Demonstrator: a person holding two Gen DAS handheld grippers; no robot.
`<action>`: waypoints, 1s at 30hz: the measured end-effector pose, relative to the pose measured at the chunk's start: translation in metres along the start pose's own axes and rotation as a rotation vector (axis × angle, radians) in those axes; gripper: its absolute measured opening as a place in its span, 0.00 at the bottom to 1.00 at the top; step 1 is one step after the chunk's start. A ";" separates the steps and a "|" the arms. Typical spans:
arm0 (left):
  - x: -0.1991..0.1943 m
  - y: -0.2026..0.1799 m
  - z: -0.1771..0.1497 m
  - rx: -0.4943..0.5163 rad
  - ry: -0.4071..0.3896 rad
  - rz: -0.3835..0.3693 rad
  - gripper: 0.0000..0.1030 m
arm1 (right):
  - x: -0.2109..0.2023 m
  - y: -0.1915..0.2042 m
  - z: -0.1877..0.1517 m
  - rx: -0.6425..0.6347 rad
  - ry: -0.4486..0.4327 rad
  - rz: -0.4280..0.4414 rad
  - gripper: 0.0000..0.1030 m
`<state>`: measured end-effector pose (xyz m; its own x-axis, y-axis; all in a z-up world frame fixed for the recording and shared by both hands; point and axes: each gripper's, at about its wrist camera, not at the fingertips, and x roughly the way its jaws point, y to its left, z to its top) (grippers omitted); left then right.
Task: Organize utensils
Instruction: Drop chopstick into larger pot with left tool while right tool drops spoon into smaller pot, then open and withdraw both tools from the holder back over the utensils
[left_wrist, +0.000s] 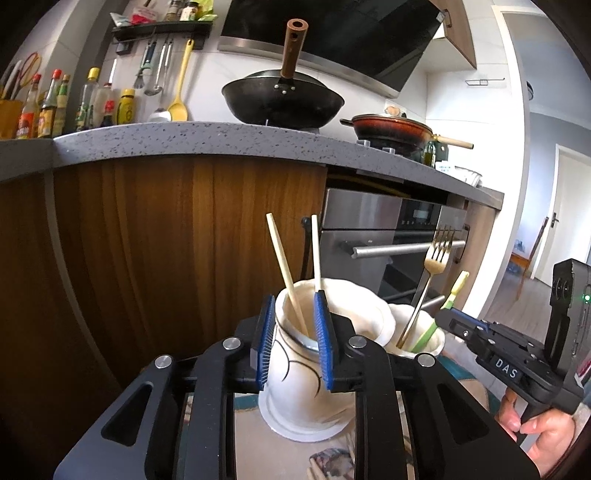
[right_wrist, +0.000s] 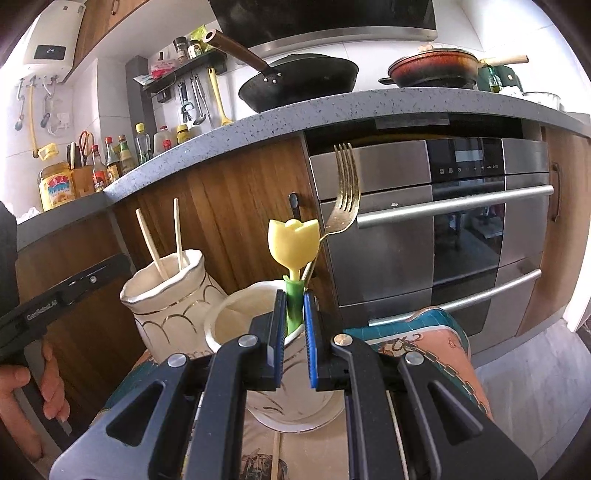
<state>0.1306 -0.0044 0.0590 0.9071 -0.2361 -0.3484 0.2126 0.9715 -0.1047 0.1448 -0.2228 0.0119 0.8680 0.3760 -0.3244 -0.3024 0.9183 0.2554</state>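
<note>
Two white ceramic holders stand side by side on a patterned mat. The left holder (left_wrist: 306, 369) (right_wrist: 166, 295) holds two wooden chopsticks (left_wrist: 291, 280) (right_wrist: 162, 240). The right holder (left_wrist: 417, 332) (right_wrist: 280, 387) holds a gold fork (left_wrist: 432, 273) (right_wrist: 343, 195) and a yellow tulip-shaped utensil with a green stem (right_wrist: 295, 254) (left_wrist: 448, 306). My left gripper (left_wrist: 293, 343) is open, its pads either side of the left holder's rim and one chopstick. My right gripper (right_wrist: 294, 332) is nearly closed around the green stem, with small gaps showing.
More chopsticks (right_wrist: 275, 458) lie on the mat (right_wrist: 424, 343) below the holders. Behind stand a wooden cabinet (left_wrist: 166, 240), a steel oven (right_wrist: 443, 229) and a grey countertop (left_wrist: 184, 140) with a wok (left_wrist: 284, 99), pan and bottles.
</note>
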 end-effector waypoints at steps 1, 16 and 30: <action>-0.001 0.001 -0.001 0.000 0.001 0.000 0.22 | 0.001 0.001 0.000 0.000 0.004 -0.004 0.09; -0.023 0.005 -0.008 0.014 0.035 0.037 0.42 | -0.020 -0.002 0.003 0.017 0.012 0.003 0.44; -0.052 0.004 -0.038 0.046 0.150 0.101 0.88 | -0.065 0.000 -0.016 -0.034 0.095 -0.039 0.95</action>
<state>0.0702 0.0111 0.0411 0.8613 -0.1349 -0.4899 0.1432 0.9895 -0.0207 0.0817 -0.2455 0.0181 0.8386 0.3482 -0.4190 -0.2837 0.9357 0.2099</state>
